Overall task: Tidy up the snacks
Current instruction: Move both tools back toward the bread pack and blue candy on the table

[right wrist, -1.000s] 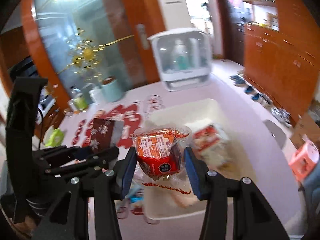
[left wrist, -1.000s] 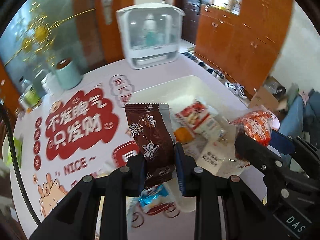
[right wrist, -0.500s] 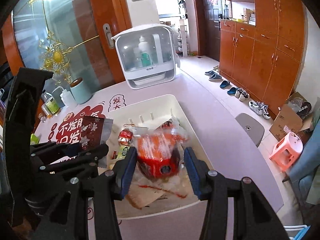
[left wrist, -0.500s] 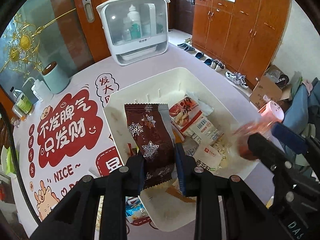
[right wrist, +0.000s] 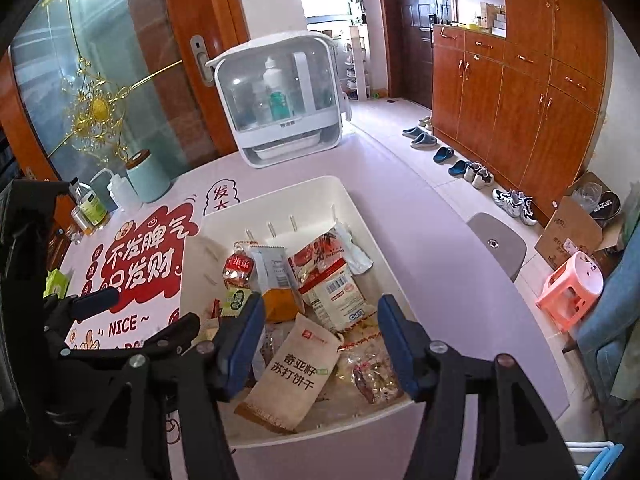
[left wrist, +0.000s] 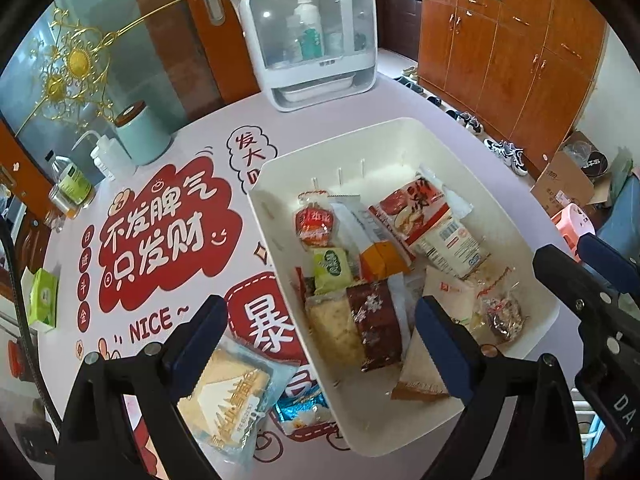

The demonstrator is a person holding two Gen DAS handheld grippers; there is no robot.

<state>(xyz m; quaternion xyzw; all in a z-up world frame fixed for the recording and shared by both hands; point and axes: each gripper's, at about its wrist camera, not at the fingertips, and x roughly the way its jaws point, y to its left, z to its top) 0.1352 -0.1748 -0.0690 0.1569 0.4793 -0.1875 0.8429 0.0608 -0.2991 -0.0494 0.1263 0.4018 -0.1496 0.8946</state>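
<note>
A white bin [left wrist: 400, 136] [right wrist: 392, 240] on the table holds several snack packs. The brown snowflake pack [left wrist: 374, 326] lies in its near left part. A clear pack with red print [left wrist: 500, 312] [right wrist: 376, 376] lies in the near right corner, beside a tan cracker pouch [right wrist: 292, 376]. My left gripper [left wrist: 320, 340] is open and empty above the bin's near edge. My right gripper [right wrist: 320, 340] is open and empty over the bin. On the table left of the bin lie a yellow cracker pack [left wrist: 228, 400] and a small blue pack [left wrist: 300, 408].
A white dispenser cabinet [left wrist: 312, 36] stands at the table's far side. A teal canister [left wrist: 140, 132], a squeeze bottle [left wrist: 104, 156] and a jar [left wrist: 74, 188] stand at the far left. A green box [left wrist: 42, 296] is at the left edge. A pink stool [right wrist: 572, 288] stands on the floor.
Both grippers opened. The brown snowflake pack dropped from my left gripper into the bin, and the clear red-printed pack dropped from my right gripper into the bin.
</note>
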